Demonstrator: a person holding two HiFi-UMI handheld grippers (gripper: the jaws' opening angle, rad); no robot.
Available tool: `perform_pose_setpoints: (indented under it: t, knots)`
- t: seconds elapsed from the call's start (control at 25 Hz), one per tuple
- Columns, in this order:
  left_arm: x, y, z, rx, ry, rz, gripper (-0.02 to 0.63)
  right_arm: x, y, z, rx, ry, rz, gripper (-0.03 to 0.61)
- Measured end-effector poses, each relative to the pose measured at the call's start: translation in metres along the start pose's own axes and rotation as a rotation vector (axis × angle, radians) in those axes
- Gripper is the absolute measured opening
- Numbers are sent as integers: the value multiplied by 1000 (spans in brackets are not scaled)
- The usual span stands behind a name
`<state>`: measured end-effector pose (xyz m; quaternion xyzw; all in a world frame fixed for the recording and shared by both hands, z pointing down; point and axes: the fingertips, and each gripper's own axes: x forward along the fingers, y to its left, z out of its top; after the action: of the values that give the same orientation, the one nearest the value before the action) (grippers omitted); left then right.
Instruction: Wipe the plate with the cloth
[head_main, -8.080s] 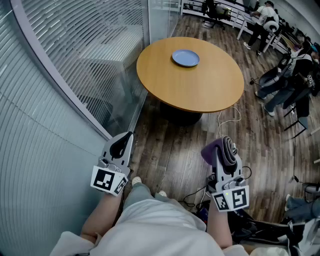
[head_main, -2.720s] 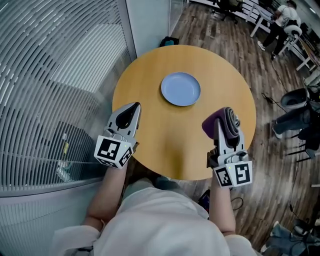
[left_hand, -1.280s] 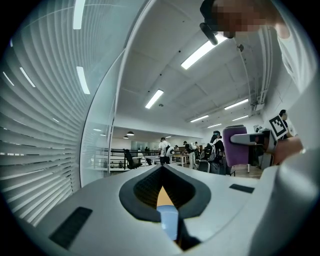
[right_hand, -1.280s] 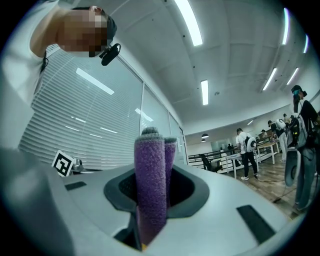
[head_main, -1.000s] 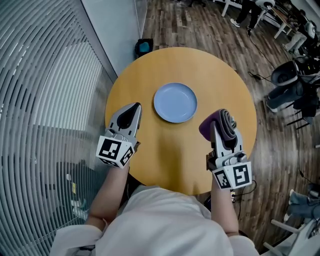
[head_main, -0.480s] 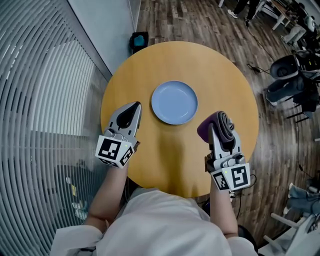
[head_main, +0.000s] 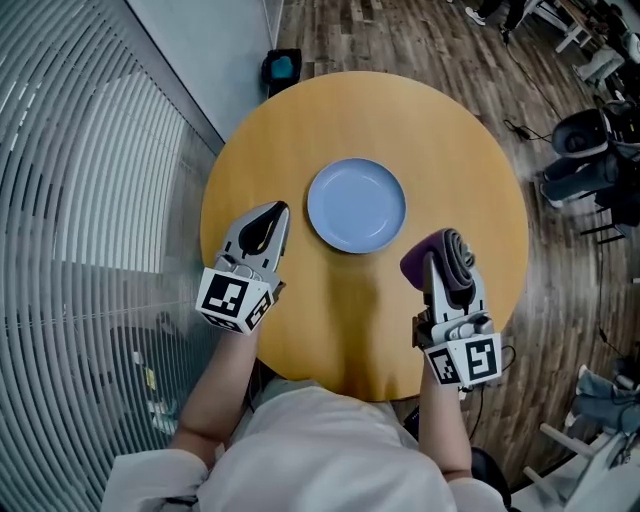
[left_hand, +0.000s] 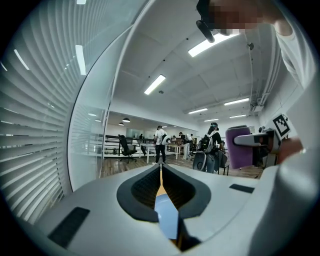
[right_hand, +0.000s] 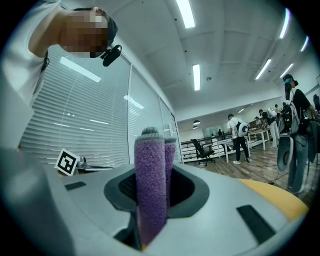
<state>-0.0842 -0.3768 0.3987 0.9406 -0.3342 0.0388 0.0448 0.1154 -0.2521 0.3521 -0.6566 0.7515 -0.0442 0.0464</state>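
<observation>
You lowered both toward the table (head_main: 430, 130): left gripper (head_main: 276, 211) closed empty, right gripper (head_main: 444, 268) clamped on the cloth (right_hand: 150, 180), plate (head_main: 356, 205) just ahead between them, unwiped.

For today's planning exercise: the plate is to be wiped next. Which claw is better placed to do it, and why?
Right. The right claw is shut on the purple cloth and hangs beside the blue plate. The left claw is shut and empty.

Table (head_main: 300, 130) near rim hidden behind torso (head_main: 320, 455); cloth (head_main: 455, 252) base buried inside right tool (head_main: 443, 278).
</observation>
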Motion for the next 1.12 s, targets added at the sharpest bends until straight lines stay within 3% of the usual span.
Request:
perform_pose_setpoints:
  t: [0.72, 1.12]
  knots:
    - [42, 30, -73, -48, 156, 26, 3, 30, -14, -55, 27, 91, 4, 101]
    - [58, 21, -125, -131, 260, -66, 2, 43, -11, -64, 17, 93, 30, 101]
